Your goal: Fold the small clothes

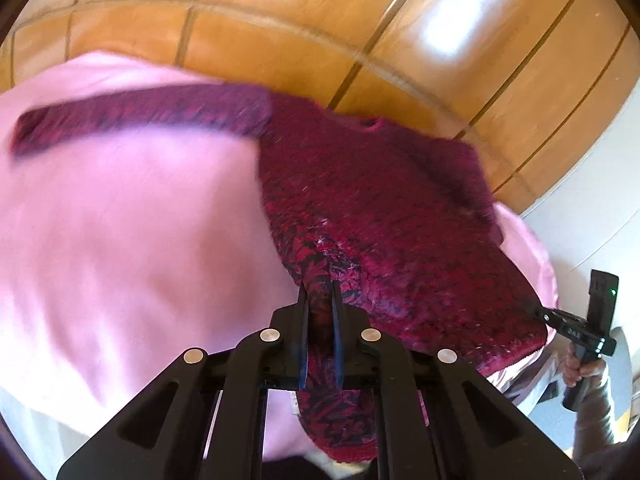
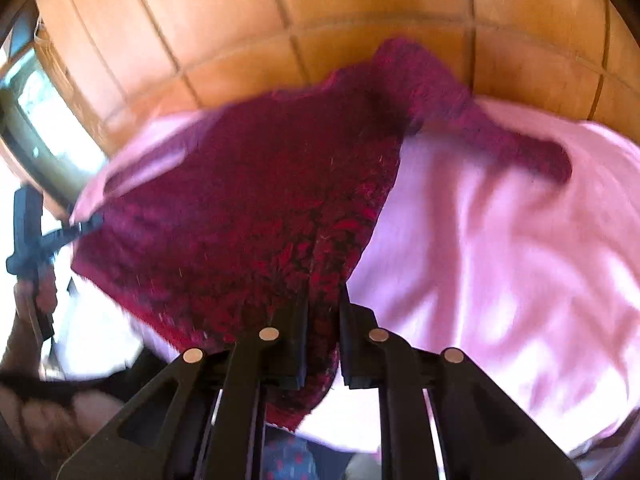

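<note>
both grippers (image 1: 321, 300) (image 2: 323, 300) clamp the fuzzy crimson sweater's (image 1: 380, 208) hem.

Motion blur smears the sweater (image 2: 256, 200) and pink sheet (image 2: 500, 240) in the right wrist view. At six o'clock, the sweater's pinched hem drops behind the right gripper (image 2: 323, 300); something blue-patterned there, perhaps fabric, is cut off.

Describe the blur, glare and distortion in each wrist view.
Left wrist view: the pink cloth and the sweater sleeve are motion-smeared, two white glare patches sit on the wooden panelling, whose lines bow under the fisheye; left gripper stays sharp. Right wrist view: blur is heavier throughout, the window is blown out, right gripper is crisp.
</note>
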